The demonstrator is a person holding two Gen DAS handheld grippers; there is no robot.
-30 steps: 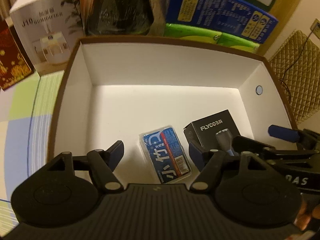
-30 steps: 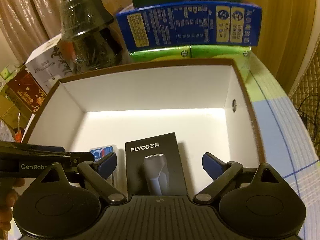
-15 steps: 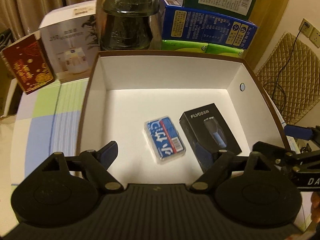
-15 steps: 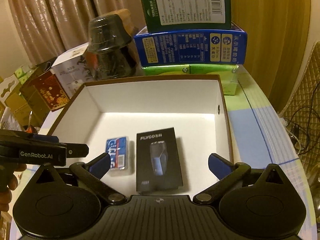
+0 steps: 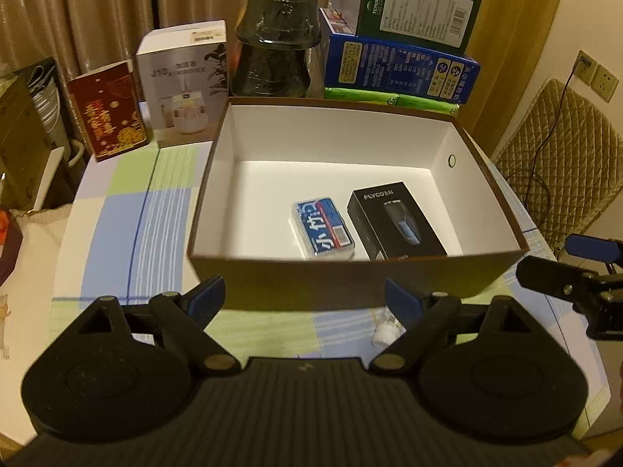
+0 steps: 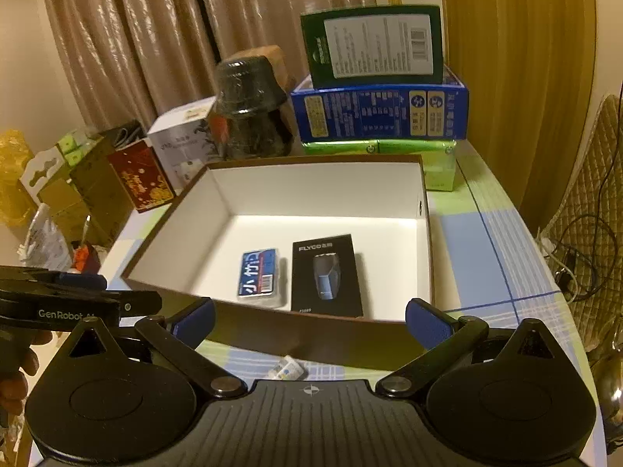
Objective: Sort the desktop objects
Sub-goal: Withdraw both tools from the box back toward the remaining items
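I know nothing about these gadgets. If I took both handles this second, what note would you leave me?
Left gripper: open, empty, hovering in front of the brown box.
Right gripper: open, empty, same spot.
Done: blue pack and black FLYCO box lie side by side inside the brown box.
Left: a small white item sits on the tablecloth just outside the box's near wall; probably next.

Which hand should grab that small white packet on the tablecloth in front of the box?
Probably right: the small white packet lies between the right hand-held gripper's open jaws, but beside the left hand-held gripper's right finger.
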